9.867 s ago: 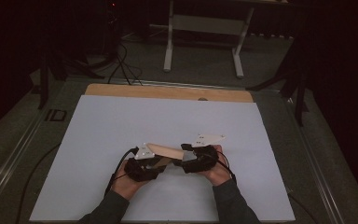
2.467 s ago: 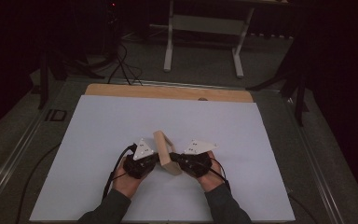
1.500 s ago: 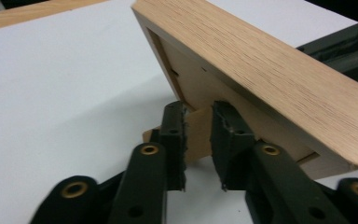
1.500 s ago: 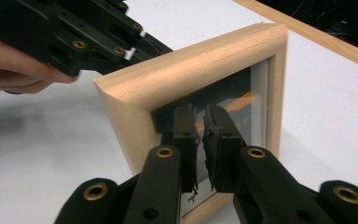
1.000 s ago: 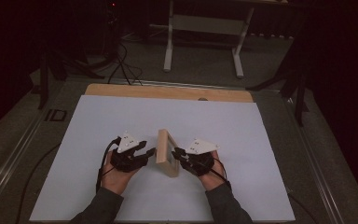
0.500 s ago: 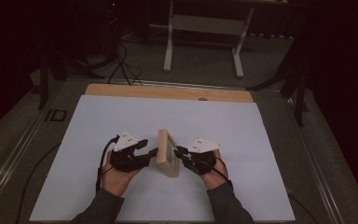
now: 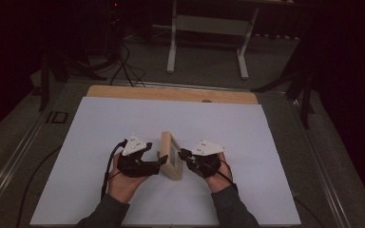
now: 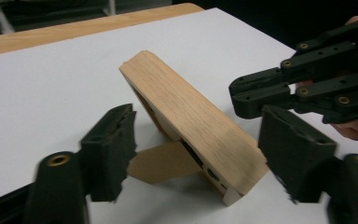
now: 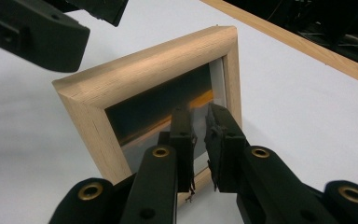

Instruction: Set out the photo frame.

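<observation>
Nearest us, the left gripper (image 7: 160, 160), its jaws just opened wide, hovers clear at nine o'clock of the picture frame (image 7: 171, 156). The frame stands mid-sheet on its easel prop (image 8: 161, 162). At three o'clock, the right gripper (image 7: 182, 154) is nearly closed, tips against the glass, clamping nothing. Light, rigid wood with fragile glazing: best taken by the wooden edges. Beyond, the table (image 7: 171, 93).

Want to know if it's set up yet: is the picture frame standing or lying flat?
Standing: the picture frame leans back on its easel stand, propped on the white table.
</observation>
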Demonstrator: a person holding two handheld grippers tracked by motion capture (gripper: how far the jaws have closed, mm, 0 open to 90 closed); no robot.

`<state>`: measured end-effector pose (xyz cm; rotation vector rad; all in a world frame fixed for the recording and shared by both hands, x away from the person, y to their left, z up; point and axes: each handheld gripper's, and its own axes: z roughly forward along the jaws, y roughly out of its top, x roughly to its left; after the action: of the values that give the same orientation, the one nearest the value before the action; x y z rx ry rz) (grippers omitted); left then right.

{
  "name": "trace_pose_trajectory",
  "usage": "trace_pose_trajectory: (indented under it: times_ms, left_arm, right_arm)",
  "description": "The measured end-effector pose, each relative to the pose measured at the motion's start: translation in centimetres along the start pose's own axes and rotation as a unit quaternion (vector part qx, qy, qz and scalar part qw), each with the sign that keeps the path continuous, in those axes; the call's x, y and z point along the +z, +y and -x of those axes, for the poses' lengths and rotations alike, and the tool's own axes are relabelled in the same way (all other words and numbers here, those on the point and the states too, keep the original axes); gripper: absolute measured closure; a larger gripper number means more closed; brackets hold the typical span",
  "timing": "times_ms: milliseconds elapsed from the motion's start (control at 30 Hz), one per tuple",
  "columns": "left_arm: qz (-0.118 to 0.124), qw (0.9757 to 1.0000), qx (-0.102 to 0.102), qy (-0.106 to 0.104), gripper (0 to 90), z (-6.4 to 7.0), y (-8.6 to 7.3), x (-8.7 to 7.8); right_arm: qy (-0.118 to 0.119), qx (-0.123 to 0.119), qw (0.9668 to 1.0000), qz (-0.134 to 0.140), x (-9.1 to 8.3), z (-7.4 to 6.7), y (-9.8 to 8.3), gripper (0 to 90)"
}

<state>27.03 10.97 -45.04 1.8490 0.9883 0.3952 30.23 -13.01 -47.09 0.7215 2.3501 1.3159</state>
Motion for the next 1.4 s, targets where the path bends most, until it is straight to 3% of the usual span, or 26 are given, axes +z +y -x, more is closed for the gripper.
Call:
trace_pose_trajectory:
  times_ms: [267,533,967,1400]
  left_arm:
    - [-0.013,0.9999,0.010,-0.004,20.3,1.4,-0.4,1.2]
    - [-0.030,0.9994,-0.014,0.007,21.5,1.3,-0.9,2.3]
    - [-0.045,0.9983,-0.035,-0.012,32.7,1.2,-1.2,3.2]
    - [-0.050,0.9978,-0.037,-0.021,43.2,1.1,-1.1,3.0]
  right_arm:
    - [0.001,-0.001,1.0000,-0.001,0.0,0.1,0.0,79.7]
    - [0.000,0.001,1.0000,0.000,-0.1,0.1,0.0,78.9]
    - [0.000,0.003,1.0000,0.002,-0.1,0.3,0.0,78.2]
    - [-0.008,0.006,0.9999,0.011,-0.6,0.6,0.1,78.3]
